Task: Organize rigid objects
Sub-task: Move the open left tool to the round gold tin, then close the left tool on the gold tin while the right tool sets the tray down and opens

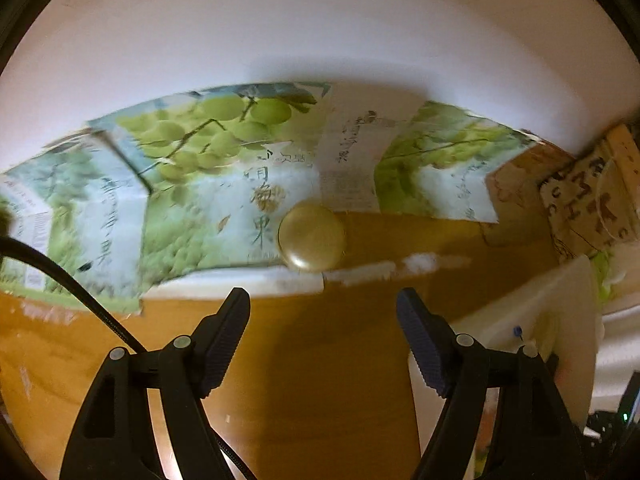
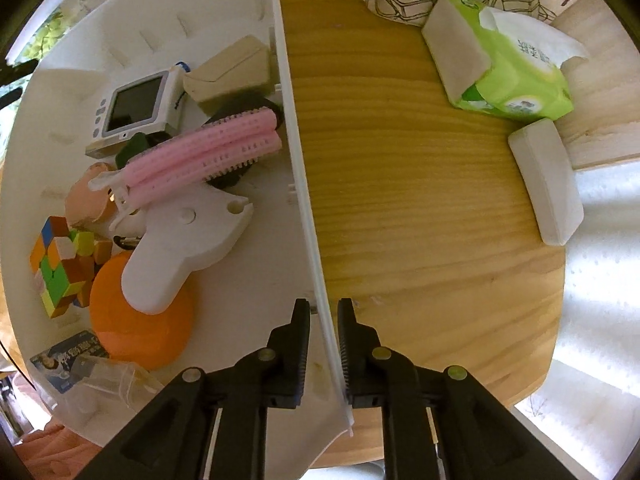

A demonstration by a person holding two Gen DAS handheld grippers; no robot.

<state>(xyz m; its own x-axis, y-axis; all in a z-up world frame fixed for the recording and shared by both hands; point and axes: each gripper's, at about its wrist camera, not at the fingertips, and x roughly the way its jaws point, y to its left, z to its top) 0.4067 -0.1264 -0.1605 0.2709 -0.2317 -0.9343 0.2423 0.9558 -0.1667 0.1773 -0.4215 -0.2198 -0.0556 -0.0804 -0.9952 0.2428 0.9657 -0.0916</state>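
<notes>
Risk: my left gripper (image 1: 323, 316), spread wide and empty, may knock the round gold tin (image 1: 311, 238) away; my right gripper (image 2: 323, 312) loosely straddles the white bin wall (image 2: 304, 184).

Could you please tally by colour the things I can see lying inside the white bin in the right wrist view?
Inside the white bin:
Pink: 1, hair comb
Orange: 1, disc
White: 2, small screen device, flat plastic tool
Multicolour: 1, puzzle cube
Beige: 1, box
Blue: 1, card packet
Total: 7. Others are too hidden to count.
</notes>
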